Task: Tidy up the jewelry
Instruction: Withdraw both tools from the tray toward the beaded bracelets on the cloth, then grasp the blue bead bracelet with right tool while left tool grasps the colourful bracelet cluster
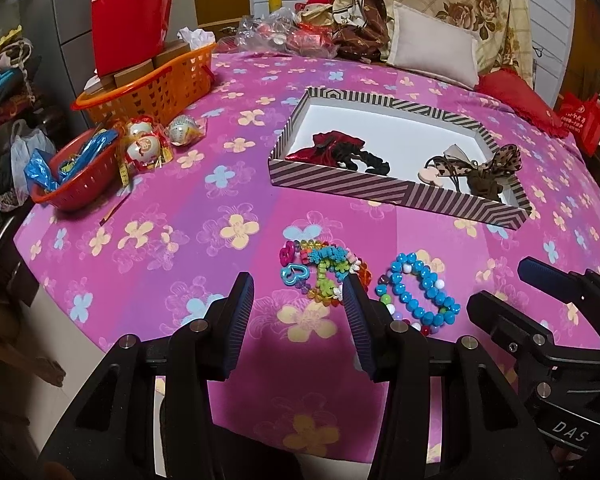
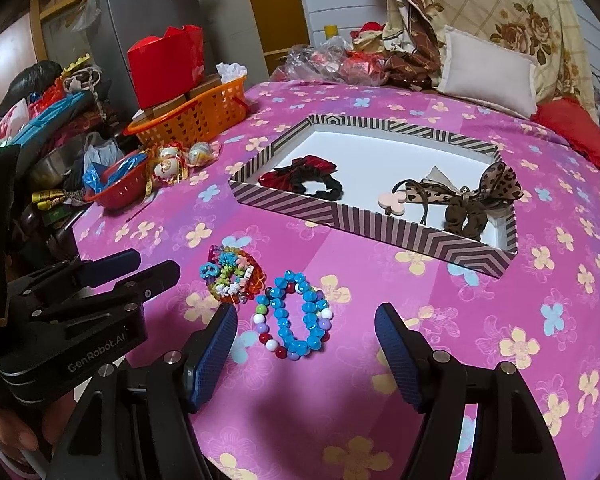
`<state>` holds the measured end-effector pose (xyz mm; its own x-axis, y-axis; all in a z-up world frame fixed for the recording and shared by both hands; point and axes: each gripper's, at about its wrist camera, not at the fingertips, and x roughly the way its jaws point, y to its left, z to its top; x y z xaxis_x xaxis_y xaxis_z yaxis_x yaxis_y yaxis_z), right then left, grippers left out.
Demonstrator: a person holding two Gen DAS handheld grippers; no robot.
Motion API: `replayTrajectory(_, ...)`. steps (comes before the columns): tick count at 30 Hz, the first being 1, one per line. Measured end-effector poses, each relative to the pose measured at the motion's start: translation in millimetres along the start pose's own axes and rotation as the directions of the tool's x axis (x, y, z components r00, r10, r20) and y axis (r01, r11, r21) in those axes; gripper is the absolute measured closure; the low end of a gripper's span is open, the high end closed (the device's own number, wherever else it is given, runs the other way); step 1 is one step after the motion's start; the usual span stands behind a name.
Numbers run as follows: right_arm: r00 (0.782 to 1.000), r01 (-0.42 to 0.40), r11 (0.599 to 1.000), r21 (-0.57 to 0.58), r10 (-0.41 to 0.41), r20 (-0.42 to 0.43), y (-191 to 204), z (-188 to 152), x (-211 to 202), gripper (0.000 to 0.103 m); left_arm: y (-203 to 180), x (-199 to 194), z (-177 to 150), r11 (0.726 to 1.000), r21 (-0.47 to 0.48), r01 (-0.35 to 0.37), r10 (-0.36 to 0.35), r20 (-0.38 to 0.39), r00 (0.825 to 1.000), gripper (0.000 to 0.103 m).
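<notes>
Two bracelet piles lay on the pink sheet, outside the striped box. In the left wrist view the mixed pile [image 1: 324,276] sat at about 12 o'clock from the left gripper [image 1: 300,304], whose jaws stood apart with nothing between them, the right finger just beside the beads. The blue bracelet [image 2: 296,312] lay at 12 o'clock between the spread fingers of the right gripper [image 2: 306,326], which was also released and empty.

I judged two risks. The mixed pile looked tangled, so a pinch could lift several pieces together or drop one on the way. The blue bracelet touched a second strand of mixed beads, and this one could be dragged along. The soft sheet [image 1: 148,184] might also be caught by the pads.

From left to right, the containers were these: a red bowl [image 1: 76,188] with blue wrappers, an orange basket [image 1: 160,84] with brown boxes and a red bag, and the box [image 1: 400,196]. The box held red and black scrunchies at its left and leopard bows with a pink clip at its right.
</notes>
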<state>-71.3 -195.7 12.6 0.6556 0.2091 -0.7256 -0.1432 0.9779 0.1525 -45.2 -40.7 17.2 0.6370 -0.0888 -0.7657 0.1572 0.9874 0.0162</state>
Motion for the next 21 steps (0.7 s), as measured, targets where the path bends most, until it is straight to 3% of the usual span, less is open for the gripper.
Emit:
replayTrajectory(12,1.0,0.007,1.0,0.022,-0.007,-0.005,-11,-1,3,0.034,1,5,-2,1.0,-0.011,0.017,-0.017,-0.017,1.0,0.057)
replayTrajectory(21,0.999,-0.005,1.0,0.012,0.006,-0.048,-20,-9,16,0.034,26,17,-7,0.997,-0.073,0.04,-0.045,-0.077,0.996,0.057)
